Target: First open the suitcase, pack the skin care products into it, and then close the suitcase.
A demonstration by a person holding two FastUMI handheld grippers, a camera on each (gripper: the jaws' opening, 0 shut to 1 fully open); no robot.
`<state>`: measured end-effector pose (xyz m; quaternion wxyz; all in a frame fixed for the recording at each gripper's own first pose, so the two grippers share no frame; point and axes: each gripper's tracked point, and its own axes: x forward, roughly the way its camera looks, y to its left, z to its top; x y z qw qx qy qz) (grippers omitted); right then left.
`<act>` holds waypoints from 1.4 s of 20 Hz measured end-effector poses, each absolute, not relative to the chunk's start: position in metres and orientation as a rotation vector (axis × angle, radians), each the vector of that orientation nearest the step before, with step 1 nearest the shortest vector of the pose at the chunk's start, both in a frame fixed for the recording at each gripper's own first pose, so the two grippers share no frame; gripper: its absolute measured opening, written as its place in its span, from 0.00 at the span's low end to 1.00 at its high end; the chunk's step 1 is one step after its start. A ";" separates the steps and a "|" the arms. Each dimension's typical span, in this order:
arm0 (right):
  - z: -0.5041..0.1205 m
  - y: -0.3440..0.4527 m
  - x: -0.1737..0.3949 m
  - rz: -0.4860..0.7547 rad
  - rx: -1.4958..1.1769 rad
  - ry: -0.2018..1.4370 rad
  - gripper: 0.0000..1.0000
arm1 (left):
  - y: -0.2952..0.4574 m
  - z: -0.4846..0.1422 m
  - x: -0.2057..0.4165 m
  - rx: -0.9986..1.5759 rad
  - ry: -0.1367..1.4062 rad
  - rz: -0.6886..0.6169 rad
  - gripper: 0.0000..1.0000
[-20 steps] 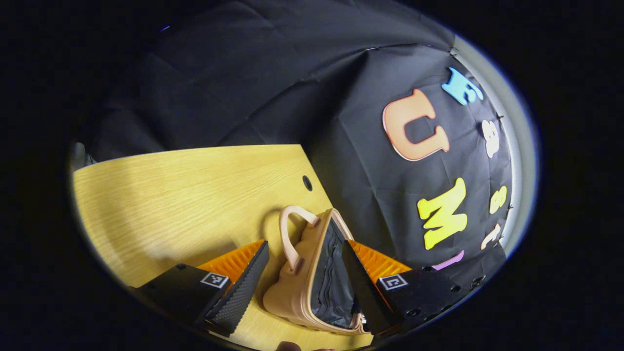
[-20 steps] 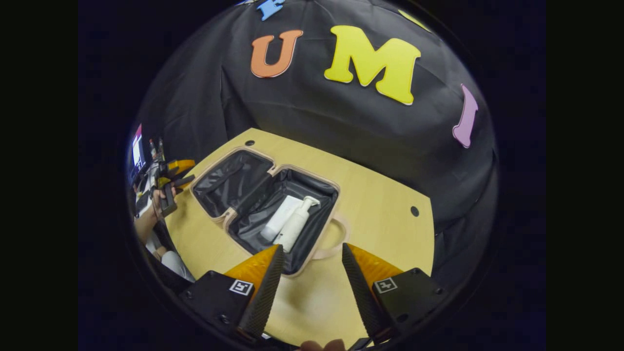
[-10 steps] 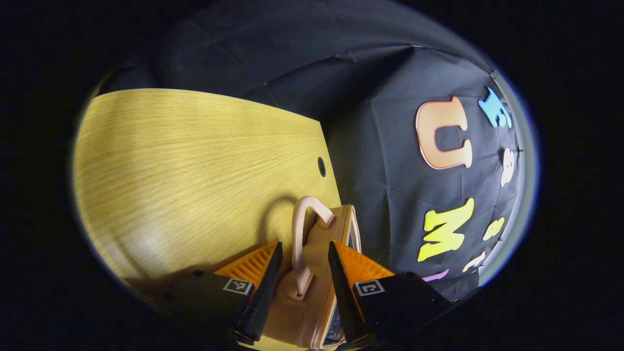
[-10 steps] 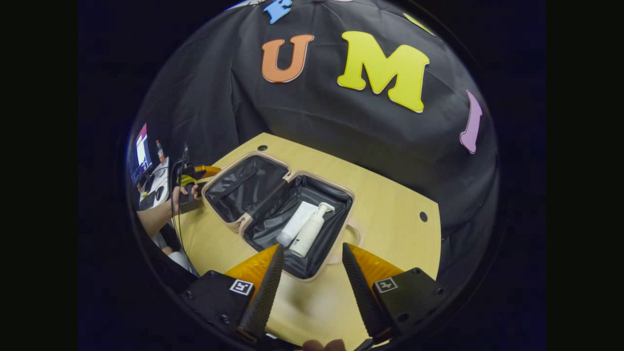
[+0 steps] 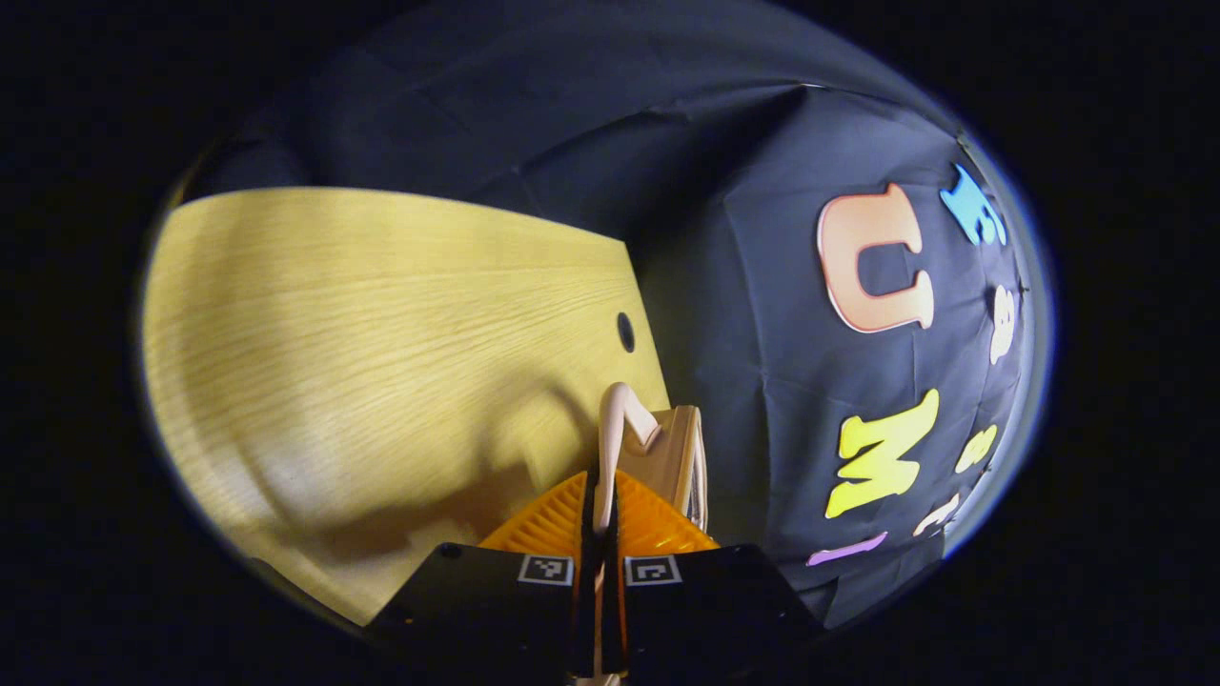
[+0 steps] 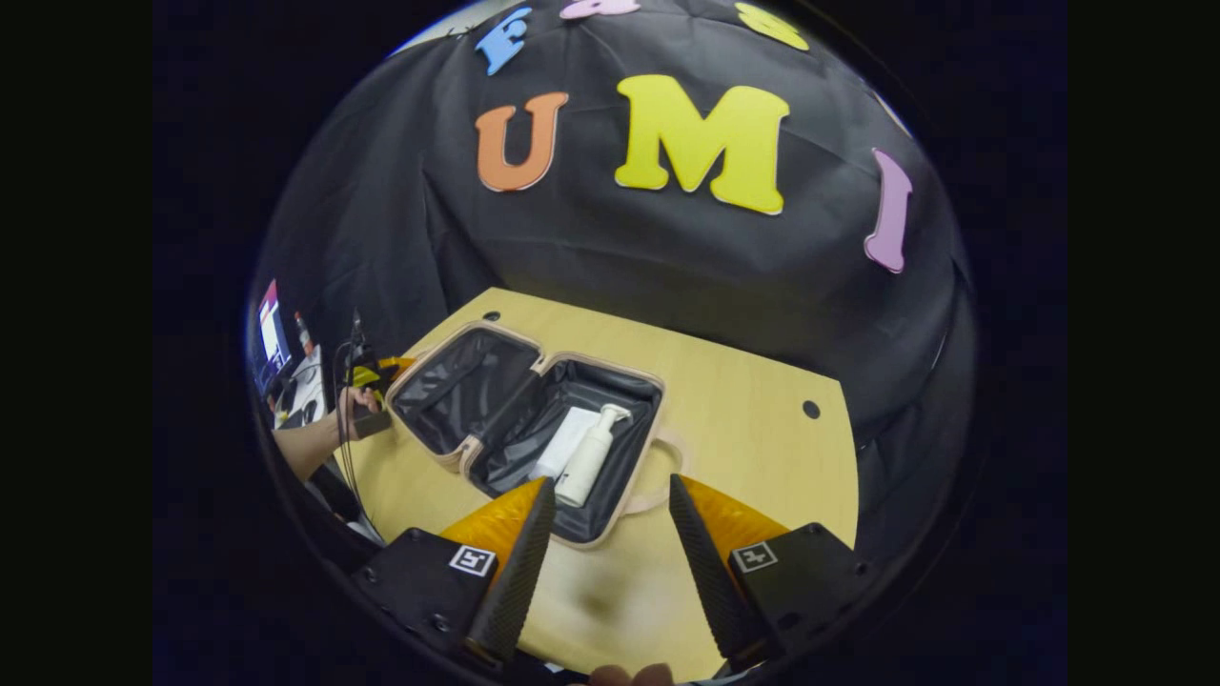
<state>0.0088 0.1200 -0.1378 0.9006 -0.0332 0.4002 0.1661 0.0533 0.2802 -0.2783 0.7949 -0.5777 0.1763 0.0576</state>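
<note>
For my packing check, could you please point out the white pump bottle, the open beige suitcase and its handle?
White pump bottle (image 6: 583,464): right gripper view, on its body.
Open beige suitcase (image 6: 416,359): right gripper view, lid rim.
Beige handle (image 5: 613,419): left gripper view, on its loop.

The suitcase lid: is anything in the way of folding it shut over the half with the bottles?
Nothing visible blocks it. The lid lies open flat on the table. The pump bottle and tube lie low inside the other half. The left gripper pinches the lid's handle.
</note>
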 end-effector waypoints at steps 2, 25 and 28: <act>-0.130 0.104 0.015 0.284 -0.065 0.777 0.69 | 0.278 -0.246 0.056 -1.178 0.340 0.097 0.05; -0.077 -0.086 -0.027 -0.093 0.049 0.481 0.71 | -0.069 -0.060 0.058 -0.257 0.271 -0.090 0.05; -0.076 -0.117 -0.037 -0.149 0.029 0.478 0.69 | -0.099 -0.080 0.064 -0.165 0.294 -0.108 0.05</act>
